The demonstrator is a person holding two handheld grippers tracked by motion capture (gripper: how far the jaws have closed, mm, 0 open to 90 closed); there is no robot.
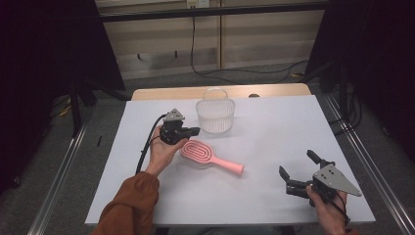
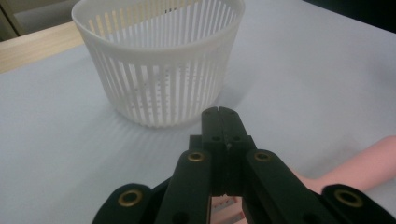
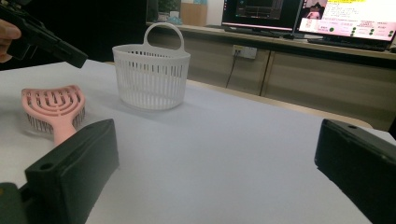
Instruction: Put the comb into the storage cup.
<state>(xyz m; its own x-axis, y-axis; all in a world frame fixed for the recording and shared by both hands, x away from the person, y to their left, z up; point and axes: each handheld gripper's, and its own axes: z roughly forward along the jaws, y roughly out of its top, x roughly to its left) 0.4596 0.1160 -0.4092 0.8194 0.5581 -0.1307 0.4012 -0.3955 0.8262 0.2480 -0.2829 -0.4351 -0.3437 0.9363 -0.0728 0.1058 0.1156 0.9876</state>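
A pink hairbrush (image 1: 209, 157) lies flat on the white table top (image 1: 274, 132), head to the left, handle pointing right; it also shows as the pink hairbrush (image 3: 53, 109) and the pink hairbrush (image 2: 364, 165). Behind it stands a white slatted basket (image 1: 215, 115), the basket (image 2: 161, 56), the basket (image 3: 152, 74), upright with its handle up. My left gripper (image 1: 195, 130) hovers just above the brush head, jaws shut with nothing between them (image 2: 221, 113). My right gripper (image 1: 298, 163) rests at the front right, jaws wide open and empty (image 3: 217, 163).
The table's wooden far edge (image 1: 220, 91) runs behind the basket. Black cables (image 1: 230, 73) lie on the floor beyond. Monitors (image 3: 303, 18) stand on a counter in the right gripper view. Dark stands (image 1: 73, 98) flank the table.
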